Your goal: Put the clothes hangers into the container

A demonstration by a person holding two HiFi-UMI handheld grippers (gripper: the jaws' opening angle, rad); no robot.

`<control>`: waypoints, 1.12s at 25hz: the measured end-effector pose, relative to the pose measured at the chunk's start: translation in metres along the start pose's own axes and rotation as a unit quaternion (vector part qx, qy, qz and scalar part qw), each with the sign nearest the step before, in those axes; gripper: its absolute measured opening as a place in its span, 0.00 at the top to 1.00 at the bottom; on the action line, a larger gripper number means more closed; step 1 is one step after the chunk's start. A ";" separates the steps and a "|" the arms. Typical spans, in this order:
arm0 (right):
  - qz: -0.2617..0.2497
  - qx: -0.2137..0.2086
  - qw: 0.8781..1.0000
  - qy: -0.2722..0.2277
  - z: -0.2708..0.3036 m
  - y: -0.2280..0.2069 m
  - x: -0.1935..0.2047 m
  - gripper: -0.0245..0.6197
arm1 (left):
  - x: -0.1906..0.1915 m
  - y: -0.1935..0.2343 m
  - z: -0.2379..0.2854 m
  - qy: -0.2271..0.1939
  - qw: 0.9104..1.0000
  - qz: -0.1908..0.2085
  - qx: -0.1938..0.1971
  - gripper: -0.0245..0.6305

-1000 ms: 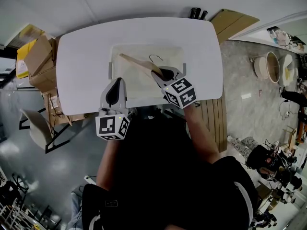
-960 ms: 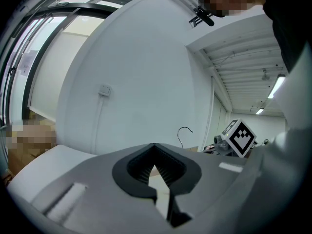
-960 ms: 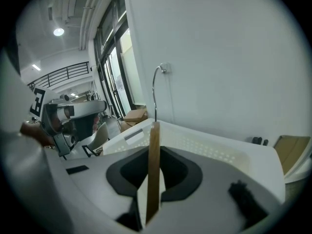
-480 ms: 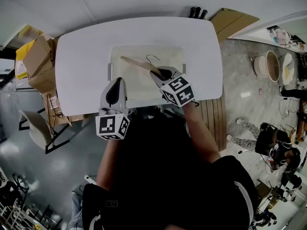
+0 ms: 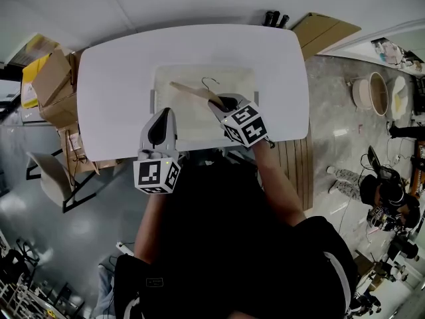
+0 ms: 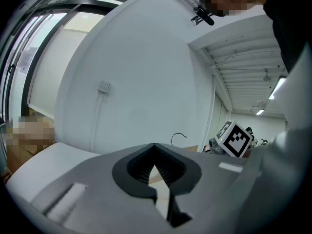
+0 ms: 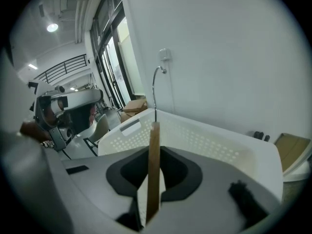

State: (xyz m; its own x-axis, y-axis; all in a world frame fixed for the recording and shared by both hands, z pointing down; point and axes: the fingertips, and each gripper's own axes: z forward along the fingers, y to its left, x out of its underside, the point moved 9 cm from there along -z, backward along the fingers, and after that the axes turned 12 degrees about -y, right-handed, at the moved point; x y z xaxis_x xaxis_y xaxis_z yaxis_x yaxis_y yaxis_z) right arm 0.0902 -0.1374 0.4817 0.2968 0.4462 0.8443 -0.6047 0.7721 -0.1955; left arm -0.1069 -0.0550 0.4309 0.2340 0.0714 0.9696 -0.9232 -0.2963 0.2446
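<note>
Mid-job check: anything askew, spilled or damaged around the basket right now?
Nothing stands out. The wooden hanger slants over the white basket, clamped in the right gripper; the basket sits square on the table, nothing spilled.

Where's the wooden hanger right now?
Head view, centre: the wooden hanger is clamped in the right gripper, over the white basket on the table, its arm reaching left.

No words, numbers or brands can be read; only coded square markers are borne by the left gripper's cube (image 5: 157,176) and the right gripper's cube (image 5: 246,125).
</note>
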 end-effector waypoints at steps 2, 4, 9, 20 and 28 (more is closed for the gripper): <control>0.001 0.000 1.000 0.004 0.003 -0.001 0.001 0.87 | 0.001 0.002 0.000 0.001 1.000 0.000 -0.001 0.95; 0.000 0.000 1.000 0.008 0.006 -0.001 0.001 0.87 | 0.001 0.003 0.001 0.002 1.000 -0.001 -0.003 0.95; 0.001 0.000 1.000 0.015 0.009 -0.003 0.002 0.87 | 0.003 0.006 0.002 0.004 1.000 -0.002 -0.007 0.95; 0.006 0.000 1.000 0.030 0.022 -0.007 0.003 0.87 | 0.004 0.014 0.008 0.012 1.000 -0.004 -0.006 0.95; 0.009 -0.002 0.999 0.040 0.030 -0.011 0.003 0.87 | 0.003 0.017 0.012 0.016 1.000 -0.005 -0.008 0.95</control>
State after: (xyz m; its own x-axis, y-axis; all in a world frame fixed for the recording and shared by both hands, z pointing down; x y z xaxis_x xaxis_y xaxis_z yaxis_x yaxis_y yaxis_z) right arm 0.0757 -0.1577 0.5011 0.3450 0.4948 0.7976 -0.6075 0.7655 -0.2120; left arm -0.1186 -0.0713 0.4382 0.2333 0.1040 0.9668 -0.9257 -0.2807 0.2536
